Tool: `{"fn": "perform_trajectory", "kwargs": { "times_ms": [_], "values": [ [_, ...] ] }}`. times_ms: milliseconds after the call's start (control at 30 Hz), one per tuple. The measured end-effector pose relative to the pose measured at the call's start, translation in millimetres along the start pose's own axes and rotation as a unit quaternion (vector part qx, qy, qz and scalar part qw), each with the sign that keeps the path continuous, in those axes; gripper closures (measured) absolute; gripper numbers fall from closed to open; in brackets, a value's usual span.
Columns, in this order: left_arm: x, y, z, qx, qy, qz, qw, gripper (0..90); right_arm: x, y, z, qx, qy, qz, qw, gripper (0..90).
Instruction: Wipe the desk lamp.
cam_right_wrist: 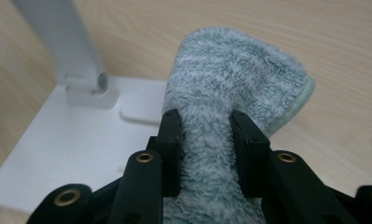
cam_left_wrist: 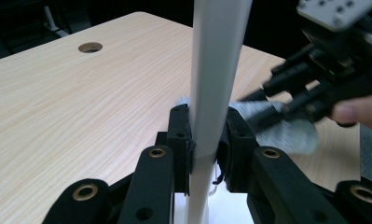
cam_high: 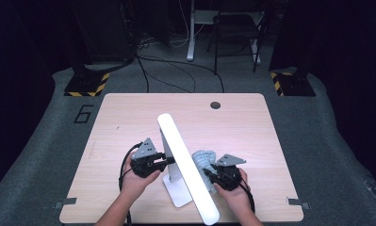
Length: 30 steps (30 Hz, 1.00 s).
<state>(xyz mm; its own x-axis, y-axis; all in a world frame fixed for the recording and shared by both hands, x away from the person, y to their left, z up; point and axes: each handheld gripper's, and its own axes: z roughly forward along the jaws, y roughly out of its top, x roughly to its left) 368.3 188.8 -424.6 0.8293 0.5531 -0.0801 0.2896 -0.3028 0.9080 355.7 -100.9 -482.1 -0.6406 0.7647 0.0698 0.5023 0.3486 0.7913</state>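
Lamp [cam_high: 188,165] stem clamped in left gripper [cam_left_wrist: 207,140]; fluffy cloth [cam_right_wrist: 230,88] pinched by right gripper [cam_right_wrist: 207,140]

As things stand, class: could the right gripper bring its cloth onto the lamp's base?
Probably yes. The right gripper, shut on the cloth, sits beside the lamp's base with nothing between them.

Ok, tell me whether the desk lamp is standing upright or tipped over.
Upright: the desk lamp stands with its white base flat on the table, while the left tongs clamp its stem.
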Motion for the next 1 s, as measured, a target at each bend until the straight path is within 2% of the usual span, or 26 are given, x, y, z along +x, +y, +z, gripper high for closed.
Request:
{"fn": "perform_trajectory", "kwargs": {
  "times_ms": [67, 133, 200, 333, 467, 567, 600, 633, 733, 767, 800, 833, 900, 1000],
  "values": [
    [0.3, 0.3, -0.8, 0.004, -0.001, 0.004, 1.0, 76.4, 8.2, -5.8, -1.5, 0.009, 0.003, -0.006, 0.9999, 66.8],
    [-0.6, -0.3, -0.1, -0.001, 0.003, -0.002, 1.0, 76.3, 13.9, -11.7, -0.1, 0.015, 0.01, -0.007, 0.9998, 64.6],
    [-0.8, -0.3, 0.1, -0.001, 0.003, -0.004, 1.0, 76.3, 16.4, -16.9, 2.7, 0.017, -0.003, -0.02, 0.9996, 60.3],
    [-0.8, -0.3, -0.3, 0.001, 0.001, -0.004, 1.0, 76.2, 13.4, -20.6, 8.4, 0.021, 0.004, 0.011, 0.9997, 52.2],
    [-0.2, -0.6, -0.5, -0.001, 0.0, -0.005, 1.0, 76.0, 17.8, -22.7, 10.6, 0.018, 0.005, 0.014, 0.9997, 38.5],
    [-0.2, -0.7, -0.6, 0.0, 0.0, -0.006, 1.0, 75.7, 23.0, -24.0, 11.9, 0.021, -0.014, -0.021, 0.9995, 41.3],
    [-0.1, -0.8, -0.6, 0.0, -0.001, -0.007, 1.0, 75.5, 25.9, -24.3, 12.4, 0.027, -0.028, -0.034, 0.9987, 43.1],
    [0.6, -0.8, -1.3, 0.003, -0.007, -0.009, 0.9999, 74.1, 28.5, -24.7, 12.0, 0.032, -0.04, -0.057, 0.9971, 45.1],
    [-0.1, -1.8, -1.1, -0.002, -0.01, -0.019, 0.9998, 73.9, 29.3, -24.8, 11.3, 0.03, -0.04, -0.048, 0.9976, 47.5],
    [0.2, -1.5, -1.5, 0.0, -0.008, -0.015, 0.9999, 74.2, 25.1, -23.8, 9.6, 0.022, -0.026, -0.029, 0.999, 50.9],
    [0.5, -1.4, -1.7, -0.001, -0.007, -0.011, 0.9999, 74.2, 25.1, -23.8, 9.6, 0.022, -0.026, -0.029, 0.999, 50.9],
    [0.3, -1.4, -1.9, 0.0, -0.008, -0.011, 0.9999, 74.1, 20.2, -24.0, 7.1, 0.019, -0.013, -0.006, 0.9997, 54.6],
    [0.3, -1.4, -1.9, 0.0, -0.007, -0.011, 0.9999, 74.2, 18.6, -24.3, 6.6, 0.015, -0.009, -0.002, 0.9998, 56.1],
    [0.9, -1.4, -2.1, -0.001, -0.006, -0.01, 0.9999, 74.6, 18.5, -22.9, 1.4, 0.015, 0.009, 0.007, 0.9998, 58.1]
  ]
}}
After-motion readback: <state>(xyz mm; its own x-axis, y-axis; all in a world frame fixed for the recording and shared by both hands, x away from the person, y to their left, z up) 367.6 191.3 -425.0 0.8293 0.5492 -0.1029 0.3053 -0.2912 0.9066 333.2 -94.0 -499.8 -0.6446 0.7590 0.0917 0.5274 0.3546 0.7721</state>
